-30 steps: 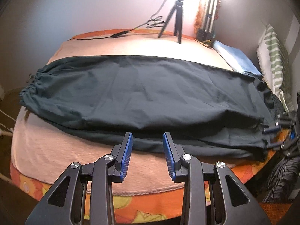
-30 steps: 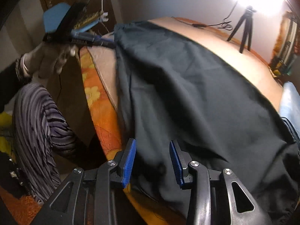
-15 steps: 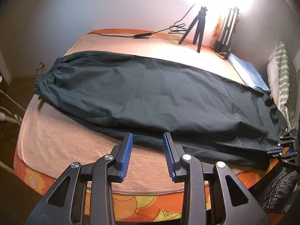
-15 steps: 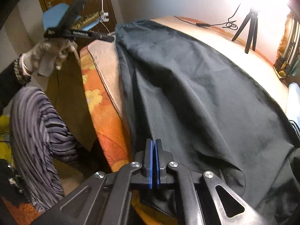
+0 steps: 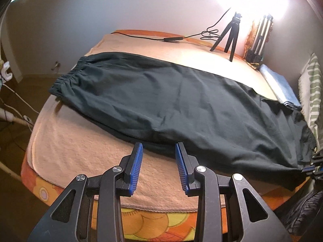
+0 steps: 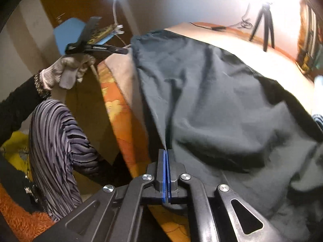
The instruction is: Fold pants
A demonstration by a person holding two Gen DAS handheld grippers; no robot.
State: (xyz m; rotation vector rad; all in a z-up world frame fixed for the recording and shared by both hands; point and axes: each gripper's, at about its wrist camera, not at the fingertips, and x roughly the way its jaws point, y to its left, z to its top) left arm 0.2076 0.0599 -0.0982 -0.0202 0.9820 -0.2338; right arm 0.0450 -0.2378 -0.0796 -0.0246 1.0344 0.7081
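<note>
The dark green pants (image 5: 181,104) lie lengthwise across the bed (image 5: 76,161), folded in half leg on leg, on a peach towel-like cover (image 5: 84,153) that tops the orange patterned mattress. The elastic waistband (image 5: 72,74) sits toward the bed's far left corner in the left wrist view, and the leg ends reach the right edge, where the cloth spills slightly over the side.

The right claw (image 6: 166,155) is pressed together on a fold of the pants (image 6: 222,104) at the near edge of the bed; the cloth rises in a taut ridge from its blue pads (image 6: 161,173). In the left wrist view that claw (image 5: 315,166) shows only partly at the right edge, at the leg ends.

The left claw (image 5: 159,151) hovers over the near edge of the bed with its blue pads (image 5: 136,167) spread apart and nothing between them, its tips just short of the pants' near hem. From the right wrist view it (image 6: 121,50) is held by a gloved hand (image 6: 66,70) near the waistband corner.

A small black tripod (image 5: 230,36) and a cable (image 5: 153,38) stand at the far edge of the bed.
</note>
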